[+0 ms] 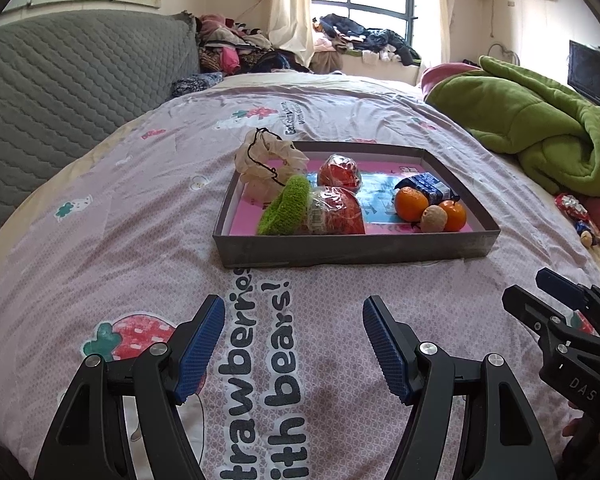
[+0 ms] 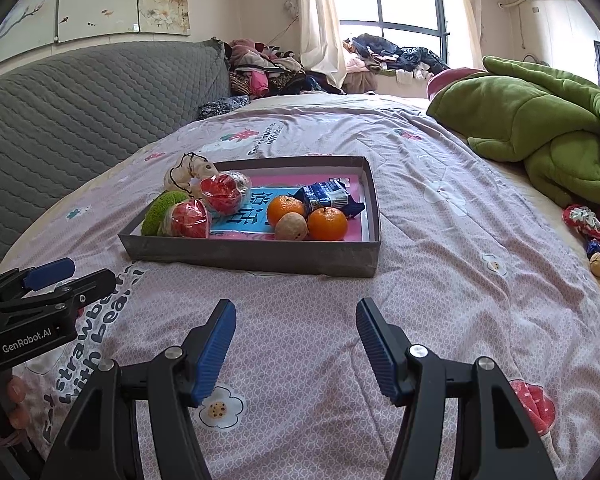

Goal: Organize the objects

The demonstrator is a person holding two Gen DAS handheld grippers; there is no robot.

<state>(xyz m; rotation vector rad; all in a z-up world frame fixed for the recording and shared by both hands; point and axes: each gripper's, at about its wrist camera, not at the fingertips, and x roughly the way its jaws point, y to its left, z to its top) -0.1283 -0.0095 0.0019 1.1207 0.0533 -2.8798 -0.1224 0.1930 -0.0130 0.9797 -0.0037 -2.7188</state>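
A shallow grey box (image 1: 352, 250) (image 2: 252, 258) sits on the pink bedspread. Inside it lie two oranges (image 1: 410, 203) (image 2: 327, 224), a small brown fruit (image 1: 434, 219) (image 2: 291, 227), a blue packet (image 1: 428, 186) (image 2: 326, 196), two red items wrapped in clear plastic (image 1: 336, 212) (image 2: 224, 192), a green fuzzy band (image 1: 286, 206) (image 2: 158, 210) and a cream scrunchie (image 1: 268, 160) (image 2: 188, 172) draped over the far left corner. My left gripper (image 1: 294, 344) hovers open over the bedspread, short of the box. My right gripper (image 2: 296, 346) is open too, with nothing between its fingers.
A green blanket (image 1: 540, 128) (image 2: 548, 132) is heaped at the right of the bed. Small wrapped items (image 2: 588, 232) lie near the right edge. A grey quilted headboard (image 1: 60, 80) rises at the left, and clothes (image 1: 236, 48) are piled by the window.
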